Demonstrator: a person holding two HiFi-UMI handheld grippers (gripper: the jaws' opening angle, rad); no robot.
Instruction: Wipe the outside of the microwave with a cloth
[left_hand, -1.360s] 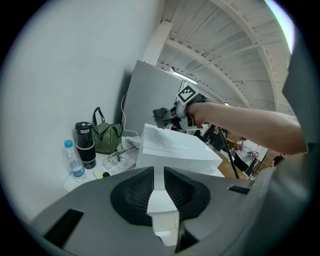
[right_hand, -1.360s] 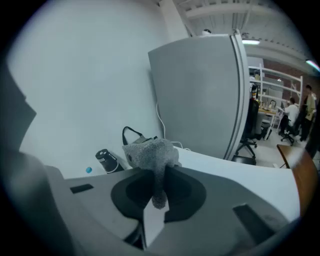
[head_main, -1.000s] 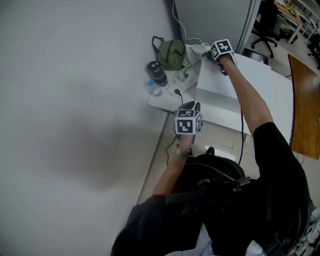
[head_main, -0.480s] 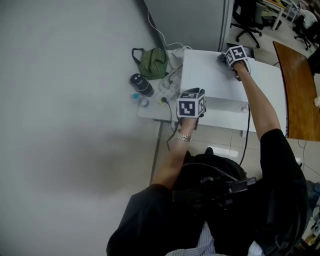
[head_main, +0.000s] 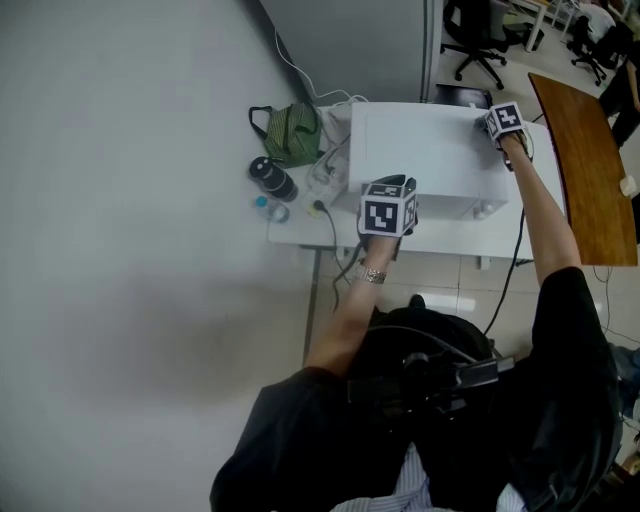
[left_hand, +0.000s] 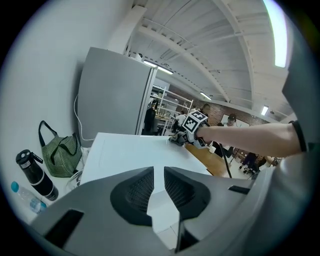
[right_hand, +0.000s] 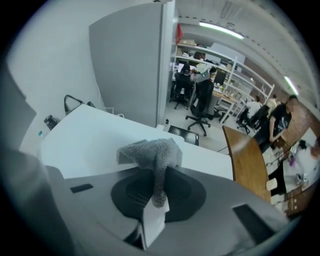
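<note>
**Near.** My left gripper (left_hand: 159, 186) hangs over the near edge of the microwave (head_main: 420, 150). Its jaws stand a narrow gap apart, with nothing between them. They point along the white top towards the far side.

**Middle.** The microwave is a white box that sits on a white worktop (head_main: 300, 228). Its flat top faces up and is bare apart from my right gripper (right_hand: 156, 191) at its far right corner. My right arm reaches out across the right side of the box.

**Task thing.** The jaws of my right gripper are closed on a grey cloth (right_hand: 150, 151). One strip of the cloth is pinched between the pads. The rest is bunched just ahead of the jaws, low over the microwave's top. I cannot tell whether it is pressed onto the top.

**Left of the microwave, on the worktop.** From near to far there are a small clear bottle (head_main: 268, 209), a dark flask (head_main: 272, 178) and a green striped bag (head_main: 291, 130). White cables (head_main: 330, 165) lie between these and the box.

**Far.** A grey partition (head_main: 340, 45) rises behind the worktop. A brown wooden table (head_main: 580, 165) stands to the right of the microwave. Black office chairs (head_main: 470, 45) stand on the floor beyond it.
</note>
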